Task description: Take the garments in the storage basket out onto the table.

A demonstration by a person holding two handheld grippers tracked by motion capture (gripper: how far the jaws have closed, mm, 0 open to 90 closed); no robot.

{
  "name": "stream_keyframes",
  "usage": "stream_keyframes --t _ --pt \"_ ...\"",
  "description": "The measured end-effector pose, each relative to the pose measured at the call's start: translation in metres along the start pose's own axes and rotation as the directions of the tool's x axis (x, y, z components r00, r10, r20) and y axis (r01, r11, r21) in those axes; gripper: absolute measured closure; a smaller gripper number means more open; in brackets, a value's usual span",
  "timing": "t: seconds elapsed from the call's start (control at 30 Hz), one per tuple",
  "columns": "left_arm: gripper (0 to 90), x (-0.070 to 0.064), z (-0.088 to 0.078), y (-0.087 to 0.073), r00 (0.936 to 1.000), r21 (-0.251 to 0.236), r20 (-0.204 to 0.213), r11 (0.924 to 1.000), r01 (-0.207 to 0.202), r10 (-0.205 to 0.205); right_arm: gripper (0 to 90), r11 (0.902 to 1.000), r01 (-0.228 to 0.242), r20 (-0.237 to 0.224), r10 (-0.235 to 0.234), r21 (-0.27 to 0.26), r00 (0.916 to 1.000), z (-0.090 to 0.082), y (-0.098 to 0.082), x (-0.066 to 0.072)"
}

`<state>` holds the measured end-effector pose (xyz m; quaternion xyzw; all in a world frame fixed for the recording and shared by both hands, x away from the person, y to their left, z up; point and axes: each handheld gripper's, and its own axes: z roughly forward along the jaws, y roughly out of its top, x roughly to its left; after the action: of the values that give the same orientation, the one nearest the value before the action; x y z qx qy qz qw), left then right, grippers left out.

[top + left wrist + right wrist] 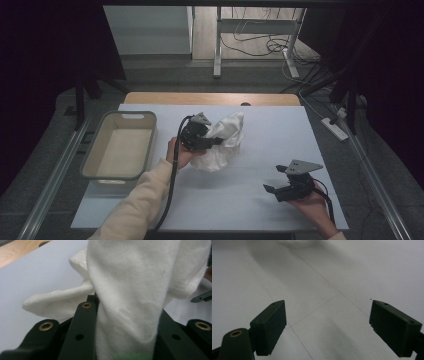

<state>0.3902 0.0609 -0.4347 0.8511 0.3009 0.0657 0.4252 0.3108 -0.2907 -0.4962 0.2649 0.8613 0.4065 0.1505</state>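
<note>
A crumpled white cloth (224,141) is bunched up at the middle of the white table cover (270,125). My left gripper (216,141) is shut on the white cloth (130,290); a thick fold of it runs up between the two black jaws and hangs over them. My right gripper (270,191) rests low near the table's front right, held in a hand. In the right gripper view its jaws stand wide apart over the bare cover, and the right gripper (328,327) is open with nothing between its fingers.
A pale rectangular tub (120,146) stands on the left of the table, with nothing visible inside. A strip of bare wooden tabletop (210,98) shows at the far edge. Beyond it lie a floor, desk legs and cables.
</note>
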Motion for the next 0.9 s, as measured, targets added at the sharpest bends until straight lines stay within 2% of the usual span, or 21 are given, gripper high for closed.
stream_keyframes --t 0.3,0.67,0.9 --pt "73.9 0.008 0.013 -0.009 0.9996 0.052 -0.020 0.9984 0.021 -0.020 13.9 1.0000 0.003 0.000 -0.003 -0.002 1.0000 -0.001 0.000 0.000" --pt "73.8 0.010 0.020 -0.014 0.9994 0.078 -0.022 0.9965 0.029 -0.028 13.9 1.0000 0.002 0.000 -0.002 -0.005 1.0000 -0.001 0.000 0.000" --pt "73.0 0.016 0.030 -0.020 0.9989 0.124 -0.023 0.9914 0.044 -0.041 13.9 1.0000 0.003 0.000 -0.003 -0.006 1.0000 -0.001 0.000 0.000"
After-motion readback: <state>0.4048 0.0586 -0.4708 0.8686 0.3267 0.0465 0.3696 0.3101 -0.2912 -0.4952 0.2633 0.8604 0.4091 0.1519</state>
